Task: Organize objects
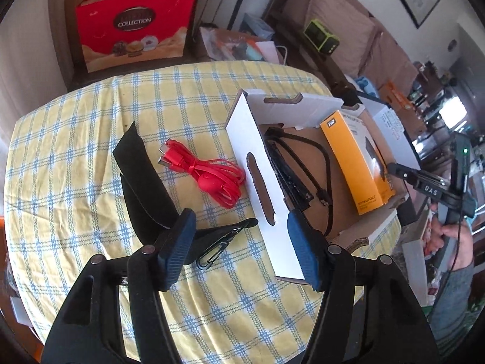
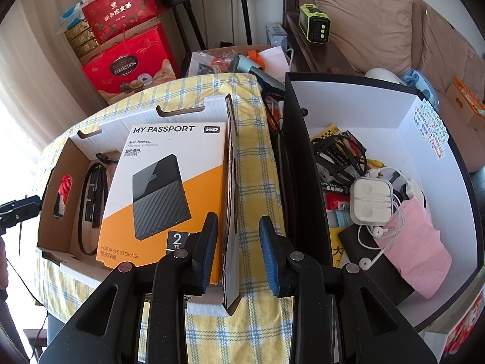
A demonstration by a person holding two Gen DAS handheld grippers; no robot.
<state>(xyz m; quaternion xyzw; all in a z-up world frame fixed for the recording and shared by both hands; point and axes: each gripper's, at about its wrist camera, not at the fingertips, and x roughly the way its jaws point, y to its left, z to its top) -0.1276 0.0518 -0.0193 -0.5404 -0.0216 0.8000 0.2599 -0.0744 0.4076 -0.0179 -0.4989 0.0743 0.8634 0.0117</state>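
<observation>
Cardboard tray (image 2: pixel 65 151) already holds the hard-drive box (image 2: pixel 163 182) and black cables (image 1: pixel 321 163) — red cable (image 1: pixel 209 179), black strap (image 1: pixel 142 182) and paper clip (image 1: pixel 212 251) lie loose on the tablecloth (image 1: pixel 75 151). Left gripper (image 1: pixel 239 242) gapes empty above the clip (red cable just beyond). Right gripper (image 2: pixel 238 251) straddles the tray wall, pads apart, not pinching.

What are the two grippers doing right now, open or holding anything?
Left gripper: open, nothing held, above the yellow checked tablecloth.
Right gripper: open, astride the white cardboard tray's side wall, pads not touching it.
</observation>
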